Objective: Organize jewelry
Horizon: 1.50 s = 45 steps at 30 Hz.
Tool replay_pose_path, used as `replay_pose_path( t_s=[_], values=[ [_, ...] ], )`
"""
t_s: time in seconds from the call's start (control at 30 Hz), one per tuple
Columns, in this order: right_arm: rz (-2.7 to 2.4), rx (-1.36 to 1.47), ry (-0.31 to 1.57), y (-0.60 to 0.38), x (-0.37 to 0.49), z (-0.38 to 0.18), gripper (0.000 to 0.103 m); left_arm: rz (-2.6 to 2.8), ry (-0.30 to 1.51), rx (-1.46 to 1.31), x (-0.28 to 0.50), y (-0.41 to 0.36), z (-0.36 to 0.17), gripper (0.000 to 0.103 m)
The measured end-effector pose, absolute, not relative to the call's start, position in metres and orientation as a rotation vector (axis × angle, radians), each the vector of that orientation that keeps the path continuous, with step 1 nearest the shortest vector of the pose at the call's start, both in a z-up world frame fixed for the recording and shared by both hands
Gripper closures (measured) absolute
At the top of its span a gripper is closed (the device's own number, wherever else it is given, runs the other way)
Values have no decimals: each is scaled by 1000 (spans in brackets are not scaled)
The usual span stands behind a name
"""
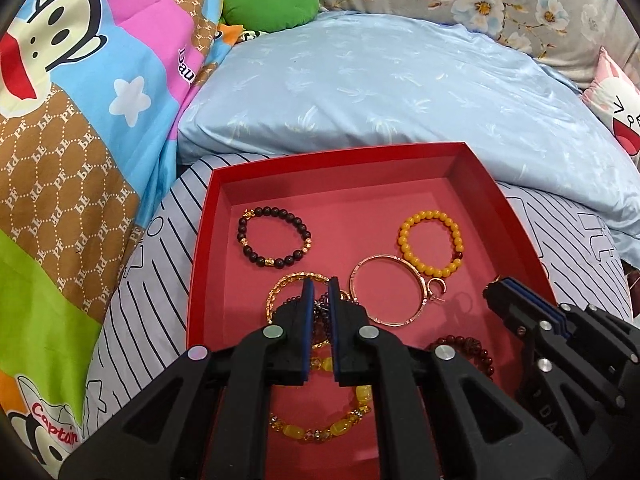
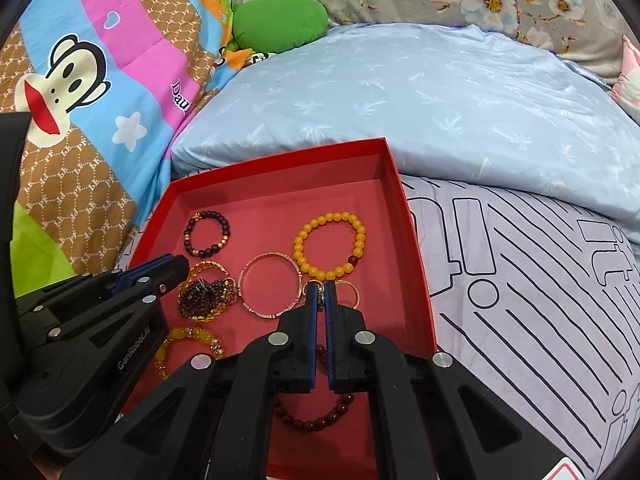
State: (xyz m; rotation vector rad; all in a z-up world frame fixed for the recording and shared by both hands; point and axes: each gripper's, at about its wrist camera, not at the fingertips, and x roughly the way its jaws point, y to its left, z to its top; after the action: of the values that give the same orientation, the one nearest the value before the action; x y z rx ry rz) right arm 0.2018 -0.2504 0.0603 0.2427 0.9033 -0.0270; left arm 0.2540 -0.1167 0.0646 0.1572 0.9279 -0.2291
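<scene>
Left gripper (image 1: 320, 286): fingers nearly closed over tangled dark bead strand (image 2: 202, 296).
Right gripper (image 2: 321, 288): clenched on small gold charm (image 2: 319, 294).
Risk: tangle could drag gold chain bracelet (image 1: 288, 282) along.

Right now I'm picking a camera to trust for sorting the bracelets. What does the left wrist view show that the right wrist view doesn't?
Only the left wrist view shows the moon charm on the rose-gold bangle.

Only the right wrist view shows the whole dark red bead bracelet, two rings, and the tangled bead heap unblocked.

Both show the red box, yellow bead bracelet and dark bead bracelet.
</scene>
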Motion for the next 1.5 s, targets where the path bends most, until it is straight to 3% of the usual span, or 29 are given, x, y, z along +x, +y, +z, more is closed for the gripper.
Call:
replay_pose_path(
  t_s=[0.17,0.33,0.5,1.0,1.5],
  values=[
    [-36,218,898,-246,203,61,97,-234,928,160,253,-119,63,96],
    [-48,212,895,-245,203,64,90,-208,910,166,251,-118,66,70],
    [-62,207,882,-243,199,71,77,-197,887,164,246,-115,72,62],
    [-100,193,863,-233,165,88,70,-198,872,150,215,-102,86,60],
    [-161,194,833,-230,112,99,52,-180,852,135,169,-85,97,43]
  ],
)
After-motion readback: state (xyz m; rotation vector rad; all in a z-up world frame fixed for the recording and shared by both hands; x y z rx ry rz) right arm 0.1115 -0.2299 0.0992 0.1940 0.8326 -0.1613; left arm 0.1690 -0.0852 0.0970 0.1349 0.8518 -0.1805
